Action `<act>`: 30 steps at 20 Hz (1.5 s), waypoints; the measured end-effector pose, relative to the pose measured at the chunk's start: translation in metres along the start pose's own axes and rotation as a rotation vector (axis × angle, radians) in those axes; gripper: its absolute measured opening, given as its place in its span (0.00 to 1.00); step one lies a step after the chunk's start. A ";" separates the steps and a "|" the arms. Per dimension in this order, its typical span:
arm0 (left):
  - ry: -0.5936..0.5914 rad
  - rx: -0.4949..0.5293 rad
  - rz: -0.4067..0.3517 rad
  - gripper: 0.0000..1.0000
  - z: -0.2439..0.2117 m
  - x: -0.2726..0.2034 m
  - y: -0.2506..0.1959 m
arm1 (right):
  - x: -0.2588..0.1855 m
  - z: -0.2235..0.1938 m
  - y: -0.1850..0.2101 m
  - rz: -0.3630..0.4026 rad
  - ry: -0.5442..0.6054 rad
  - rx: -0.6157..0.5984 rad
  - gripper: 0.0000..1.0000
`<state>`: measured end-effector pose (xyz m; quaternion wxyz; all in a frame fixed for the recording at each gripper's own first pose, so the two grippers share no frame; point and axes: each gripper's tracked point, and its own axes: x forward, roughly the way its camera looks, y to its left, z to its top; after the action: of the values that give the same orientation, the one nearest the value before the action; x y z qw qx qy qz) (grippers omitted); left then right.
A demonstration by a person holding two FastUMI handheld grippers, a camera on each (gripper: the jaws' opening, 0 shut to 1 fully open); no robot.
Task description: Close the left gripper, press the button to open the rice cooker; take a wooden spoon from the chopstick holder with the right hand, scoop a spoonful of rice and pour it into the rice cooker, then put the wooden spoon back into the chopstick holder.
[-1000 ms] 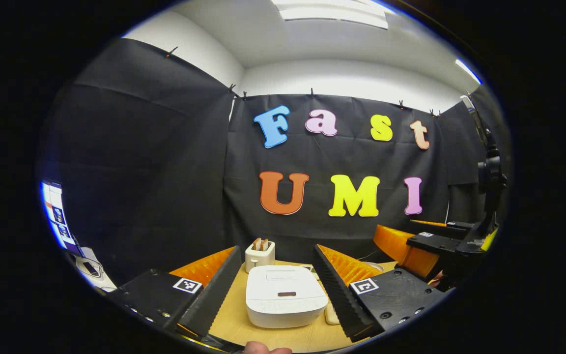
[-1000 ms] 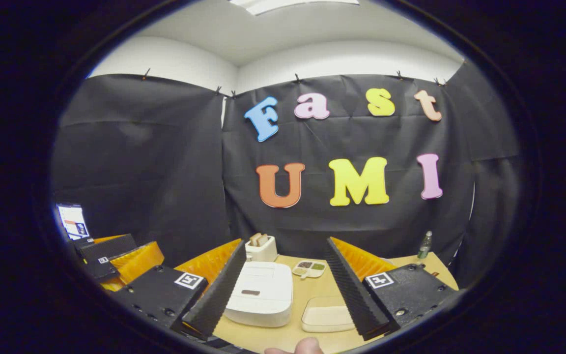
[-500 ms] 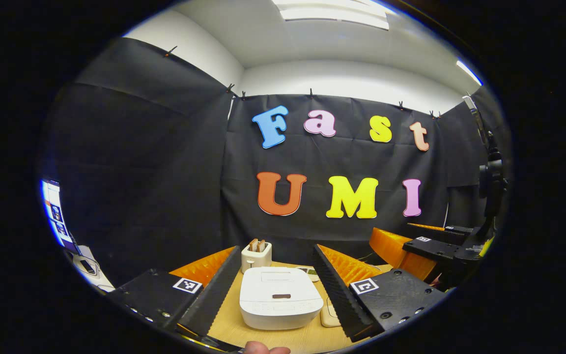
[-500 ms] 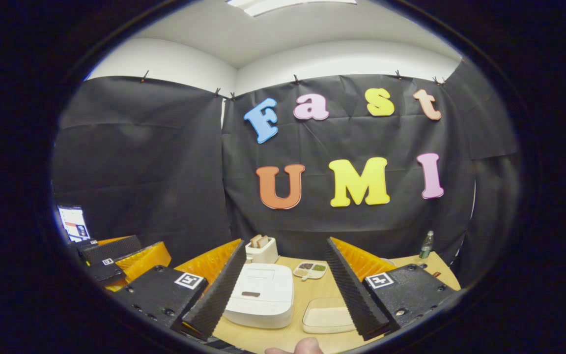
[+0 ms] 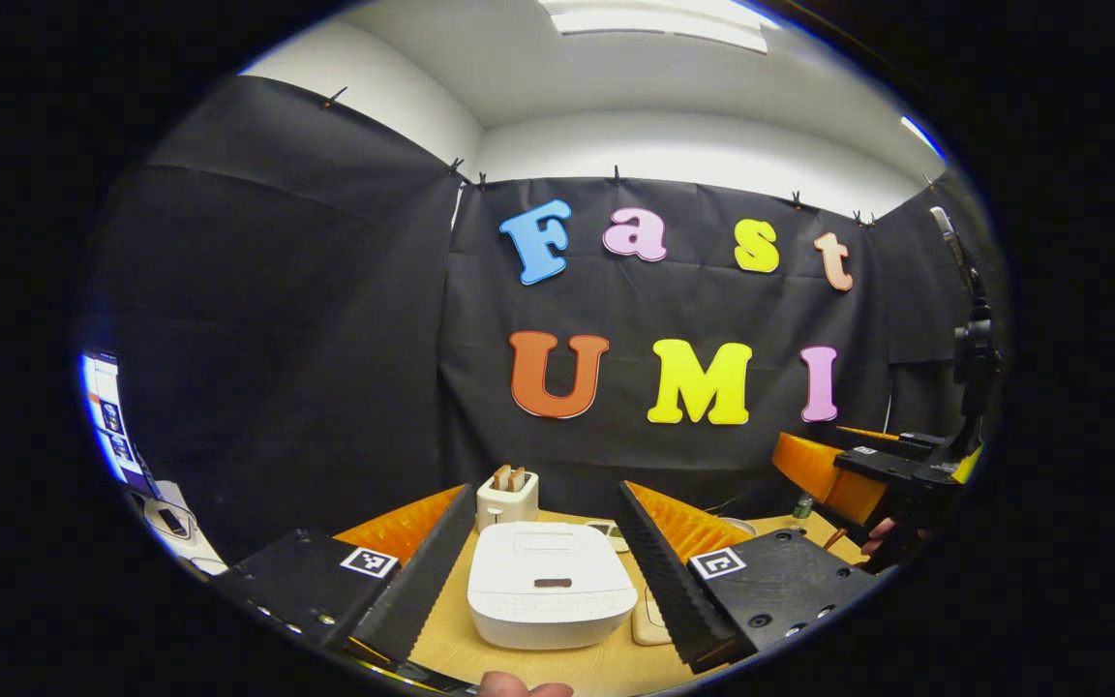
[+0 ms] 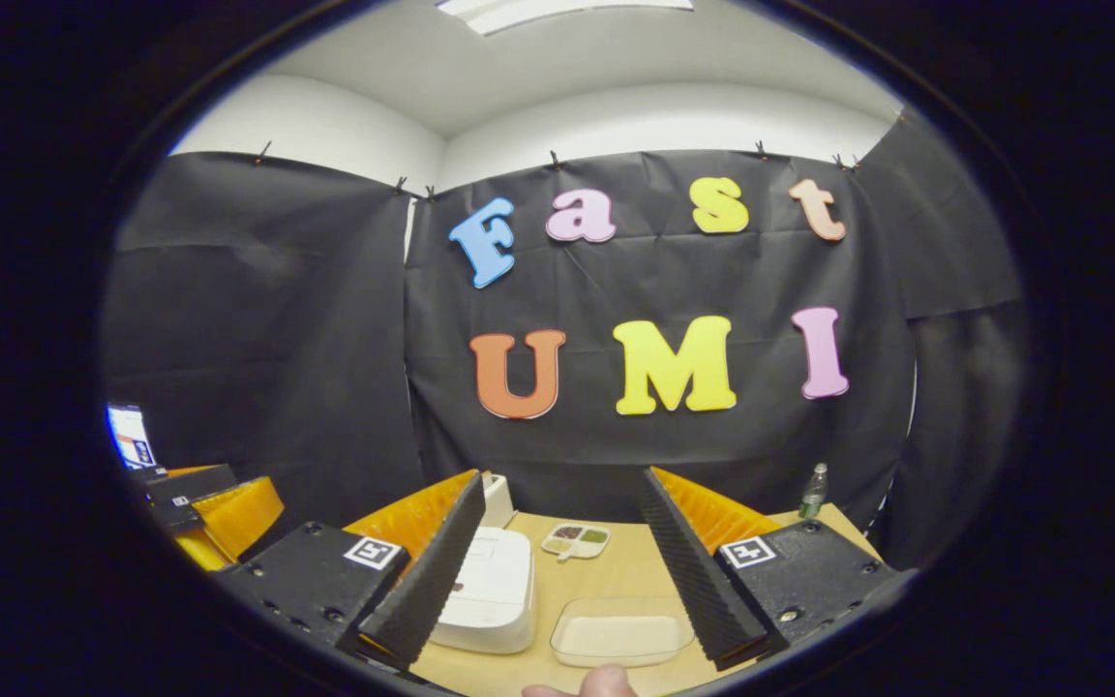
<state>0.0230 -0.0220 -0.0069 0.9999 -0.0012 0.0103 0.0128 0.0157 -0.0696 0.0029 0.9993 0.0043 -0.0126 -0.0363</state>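
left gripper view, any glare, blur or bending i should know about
Left gripper view: sharp, fisheye bends the wall edges, and the ceiling light is blown out; the rice cooker is evenly lit with only a soft shadow. Right gripper view: same curving, no motion blur, and the clear rice tray shows only faint sheen.

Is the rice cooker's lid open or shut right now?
Shut. The rice cooker has its lid lying flat on the body, and the left gripper is open, clear of it.

A white rice cooker (image 5: pixel 551 584) is sitting lid-closed on the wooden table, with a white chopstick holder (image 5: pixel 506 501) holding wooden handles standing just behind it.
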 end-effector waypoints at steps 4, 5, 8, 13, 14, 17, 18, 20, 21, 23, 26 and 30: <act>-0.001 -0.005 0.002 0.94 0.000 0.016 -0.006 | 0.005 -0.008 -0.019 -0.013 0.016 -0.017 1.00; 0.006 -0.002 -0.001 0.94 -0.005 0.019 -0.010 | 0.006 -0.013 -0.025 -0.023 0.022 -0.021 1.00; 0.052 0.010 -0.001 0.94 -0.025 0.022 -0.010 | 0.010 -0.026 -0.039 -0.063 0.042 -0.004 1.00; 0.186 0.000 -0.002 0.94 -0.072 0.026 -0.010 | 0.015 -0.033 -0.063 -0.111 0.037 0.019 1.00; 0.215 0.006 0.000 0.94 -0.082 0.028 -0.010 | 0.017 -0.034 -0.070 -0.124 0.035 0.018 1.00; 0.312 0.046 0.007 0.94 -0.111 0.041 -0.009 | 0.020 -0.043 -0.094 -0.163 0.048 0.028 1.00; 0.341 0.048 0.006 0.95 -0.116 0.047 -0.010 | 0.019 -0.043 -0.104 -0.183 0.046 0.032 1.00; 0.394 0.051 -0.005 0.94 -0.128 0.057 -0.014 | 0.019 -0.050 -0.118 -0.205 0.060 0.043 1.00; 0.410 0.054 -0.007 0.94 -0.131 0.064 -0.015 | 0.019 -0.053 -0.125 -0.214 0.065 0.047 1.00; 0.444 0.048 -0.012 0.95 -0.140 0.079 -0.020 | 0.017 -0.056 -0.138 -0.228 0.070 0.057 1.00; 0.515 0.056 -0.021 0.75 -0.159 0.094 -0.026 | 0.017 -0.062 -0.153 -0.241 0.079 0.067 1.00; 0.608 0.038 0.000 0.27 -0.184 0.107 -0.022 | 0.020 -0.071 -0.171 -0.262 0.095 0.066 1.00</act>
<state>0.1271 -0.0418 -0.1930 0.9507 0.0139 0.3094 0.0116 0.0246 -0.2412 -0.0689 0.9847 0.0402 0.0342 -0.1658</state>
